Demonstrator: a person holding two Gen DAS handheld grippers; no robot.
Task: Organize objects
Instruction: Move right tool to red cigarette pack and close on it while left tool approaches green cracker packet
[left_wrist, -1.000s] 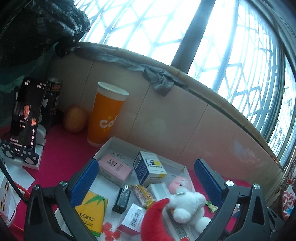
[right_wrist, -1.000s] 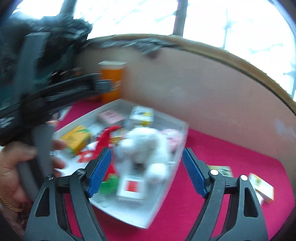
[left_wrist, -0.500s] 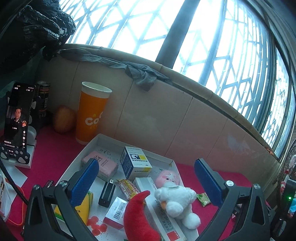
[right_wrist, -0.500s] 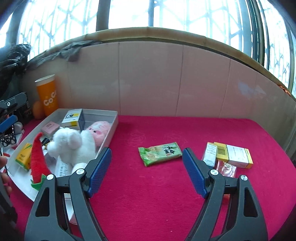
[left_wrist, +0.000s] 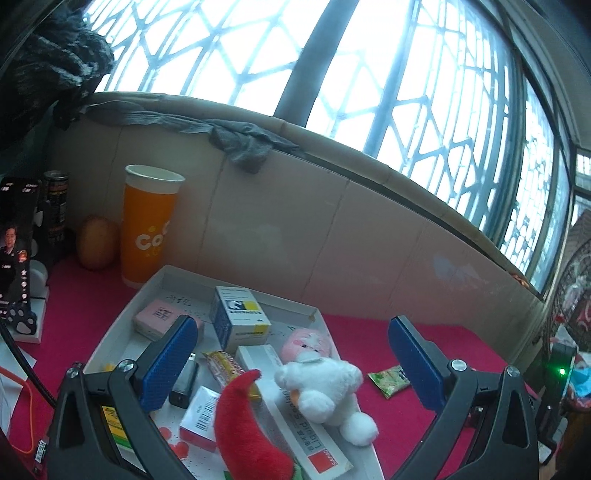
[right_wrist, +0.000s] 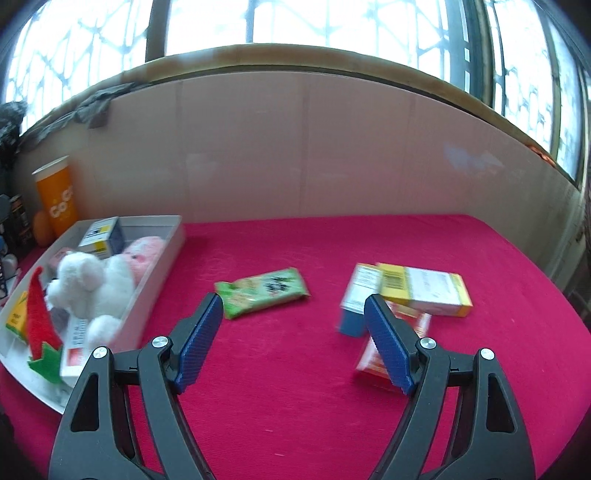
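A white tray (left_wrist: 155, 286) on the red cloth holds a white plush (left_wrist: 325, 384), a pink plush (left_wrist: 306, 339), a red felt chilli (left_wrist: 247, 432), a blue-and-white box (left_wrist: 240, 317), a pink box (left_wrist: 159, 317) and several small packs. My left gripper (left_wrist: 291, 365) hovers open and empty over the tray. My right gripper (right_wrist: 295, 343) is open and empty above the cloth, with a green snack packet (right_wrist: 262, 291) just beyond it and a yellow-and-white box (right_wrist: 424, 288), a small white box (right_wrist: 360, 291) and an orange packet (right_wrist: 376, 354) by its right finger.
An orange paper cup (left_wrist: 147, 225), a round fruit (left_wrist: 96, 242), a dark can (left_wrist: 57, 206) and a phone on a stand (left_wrist: 14, 247) sit left of the tray. A tiled wall (right_wrist: 295, 147) with windows runs behind. A fan (left_wrist: 572, 295) stands at right.
My right gripper has swung right, away from the tray, and now faces the loose packets on the cloth. My left gripper has risen and pulled back a little over the tray.
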